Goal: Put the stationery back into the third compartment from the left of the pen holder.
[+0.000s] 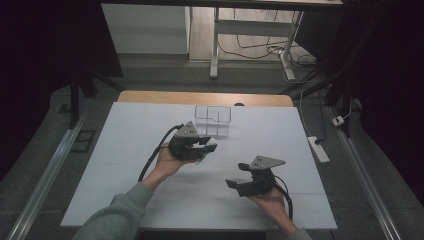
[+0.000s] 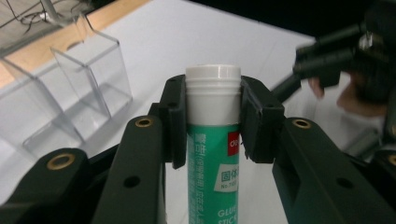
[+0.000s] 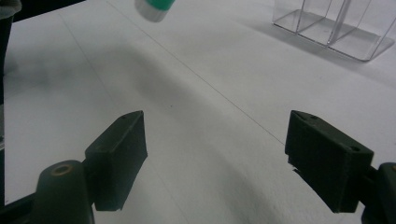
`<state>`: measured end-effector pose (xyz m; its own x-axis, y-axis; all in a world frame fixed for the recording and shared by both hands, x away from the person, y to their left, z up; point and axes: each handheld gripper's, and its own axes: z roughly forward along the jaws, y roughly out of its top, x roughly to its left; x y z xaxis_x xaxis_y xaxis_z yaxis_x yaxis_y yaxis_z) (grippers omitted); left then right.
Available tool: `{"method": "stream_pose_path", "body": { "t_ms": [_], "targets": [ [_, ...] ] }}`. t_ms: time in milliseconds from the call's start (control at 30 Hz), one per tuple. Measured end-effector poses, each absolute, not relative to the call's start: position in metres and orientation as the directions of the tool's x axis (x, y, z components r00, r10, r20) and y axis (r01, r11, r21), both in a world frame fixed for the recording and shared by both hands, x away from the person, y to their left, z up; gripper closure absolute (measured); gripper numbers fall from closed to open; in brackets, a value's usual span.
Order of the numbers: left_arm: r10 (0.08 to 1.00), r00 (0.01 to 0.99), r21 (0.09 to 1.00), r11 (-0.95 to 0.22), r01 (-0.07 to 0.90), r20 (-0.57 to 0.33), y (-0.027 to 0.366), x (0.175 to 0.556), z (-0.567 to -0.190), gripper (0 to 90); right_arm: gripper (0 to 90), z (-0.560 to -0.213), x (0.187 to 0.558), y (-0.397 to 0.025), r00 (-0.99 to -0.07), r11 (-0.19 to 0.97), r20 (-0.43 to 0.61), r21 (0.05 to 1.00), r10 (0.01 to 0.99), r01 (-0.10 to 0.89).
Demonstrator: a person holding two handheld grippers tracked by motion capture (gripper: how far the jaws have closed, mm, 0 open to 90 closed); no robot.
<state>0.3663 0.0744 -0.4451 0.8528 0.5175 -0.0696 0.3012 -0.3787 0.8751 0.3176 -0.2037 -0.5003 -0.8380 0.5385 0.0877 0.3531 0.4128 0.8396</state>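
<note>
A flat white-topped desk (image 1: 150, 190) with a light wooden strip along its far edge (just behind the white surface) carries a clear plastic organiser box with upright dividers (image 1: 213, 120), standing near that far edge.

Dim room, edges of the high view nearly black on both sides. Desk (image 1: 150, 150) has a white top sheet, with a strip of wooden edge (image 1: 205, 97) showing at the far side. Grey floor (image 1: 60, 130) around it. Metal rail (image 1: 42, 182) runs along the floor at left, another rail (image 1: 370, 185) at right. White power strip (image 1: 318, 149) lies on the floor right of the desk, with a white cable leading back. Behind the desk stands a second table frame with white legs (image 1: 215, 45), loose cables (image 1: 260, 47) tangled on the lighter floor under it. White panel (image 1: 145, 27) at back left. Dark stand legs (image 1: 75, 100) at left.
</note>
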Motion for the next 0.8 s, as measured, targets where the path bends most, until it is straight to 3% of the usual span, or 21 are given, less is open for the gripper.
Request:
{"method": "stream_pose_path", "body": {
  "t_ms": [233,800],
  "targets": [
    [0.545,0.838,0.893,-0.362,0.269,-0.032,0.066,0.387,-0.431,64.4,19.8,-0.499,0.317,-0.211,-0.837,0.412,0.078,0.843,0.542,0.345],
    [0.581,0.813,0.916,-0.299,0.268,-0.048,0.062,0.425,-0.41,64.4,19.9,-0.499,0.317,-0.219,-0.827,0.415,0.067,0.84,0.559,0.349]
  ]
}}
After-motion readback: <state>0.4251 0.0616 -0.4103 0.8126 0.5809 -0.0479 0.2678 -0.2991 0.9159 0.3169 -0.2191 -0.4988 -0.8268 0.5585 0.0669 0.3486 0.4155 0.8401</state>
